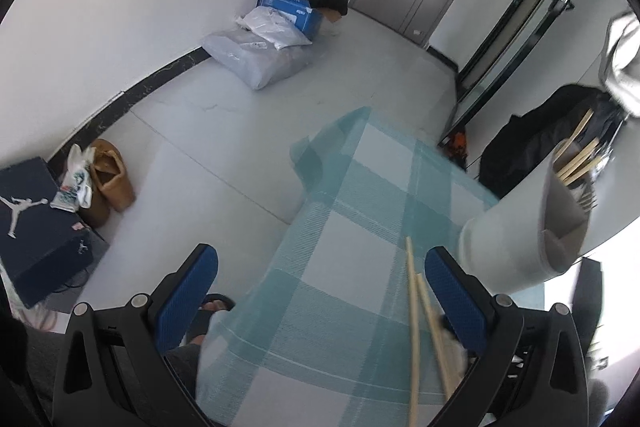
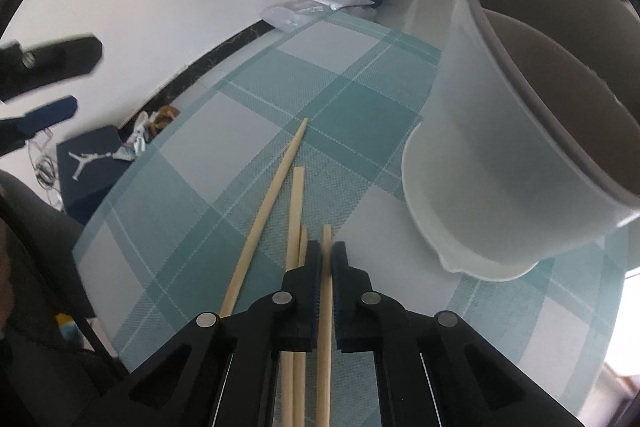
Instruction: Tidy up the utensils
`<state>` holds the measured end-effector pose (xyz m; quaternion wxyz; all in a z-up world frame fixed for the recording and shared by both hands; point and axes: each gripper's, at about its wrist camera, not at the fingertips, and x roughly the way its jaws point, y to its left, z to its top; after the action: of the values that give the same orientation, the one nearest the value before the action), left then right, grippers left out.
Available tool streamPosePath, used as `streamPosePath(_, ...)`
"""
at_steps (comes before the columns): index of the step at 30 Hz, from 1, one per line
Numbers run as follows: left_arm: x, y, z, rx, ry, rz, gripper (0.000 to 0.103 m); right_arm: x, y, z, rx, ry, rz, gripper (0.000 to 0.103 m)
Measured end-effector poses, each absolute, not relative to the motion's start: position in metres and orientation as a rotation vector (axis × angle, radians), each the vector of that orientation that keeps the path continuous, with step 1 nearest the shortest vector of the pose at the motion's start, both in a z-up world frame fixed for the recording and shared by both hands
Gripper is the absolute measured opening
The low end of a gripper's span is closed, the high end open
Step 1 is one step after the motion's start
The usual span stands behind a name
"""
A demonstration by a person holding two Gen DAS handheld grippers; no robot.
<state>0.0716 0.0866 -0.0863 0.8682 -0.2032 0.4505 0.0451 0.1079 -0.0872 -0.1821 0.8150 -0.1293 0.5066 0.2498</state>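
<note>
Left wrist view: the left tool point(image 1: 320, 291) hangs wide open over the near left edge of the counter point(image 1: 360, 211), its blue pads holding nothing. Two chopsticks point(image 1: 414, 327) lie just inside its right pad, running toward the near edge. At the far right stands the white utensil holder point(image 1: 516, 227), with more chopsticks point(image 1: 578, 157) and what looks like a fork already in it.

Right wrist view: the right tool point(image 2: 326, 259) is closed on a single chopstick point(image 2: 326, 303), which passes between its pads lengthwise, the tip showing just beyond them. Three other loose chopsticks point(image 2: 276, 187) lie on the checked cloth just to its left, one angled away toward the far side. The utensil holder point(image 2: 520, 155) looms close on the right, its divided mouth tilted in this view.

The sticks look light, stiff and smooth, so they would likely roll or swivel in a pinch. Gripping near the middle should keep one from pivoting; the present grip seems to lie along the stick, which may let it slide when tipped toward the holder.
</note>
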Motion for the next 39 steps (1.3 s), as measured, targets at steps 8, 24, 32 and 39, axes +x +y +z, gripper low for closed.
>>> streamPosePath(8, 0.081, 0.050, -0.103, -0.297, 1.074, -0.016, 0.102, 0.092, -0.135, -0.131, -0.072, 0.956, 0.549, 0.004)
streamPosePath(24, 0.088, 0.000, -0.140, -0.004, 1.236, 0.021, 0.102, 0.083, -0.234, -0.098, 0.277, 0.795, 0.503, 0.004)
streamPosePath(32, 0.108, 0.009, -0.143, -0.023, 1.255, 0.067, 0.102, 0.078, -0.259, -0.082, 0.264, 0.721, 0.502, 0.004)
streamPosePath(39, 0.133, 0.004, -0.142, 0.002, 1.261, 0.071, 0.082, 0.082, -0.278, -0.080, 0.284, 0.713, 0.479, 0.004)
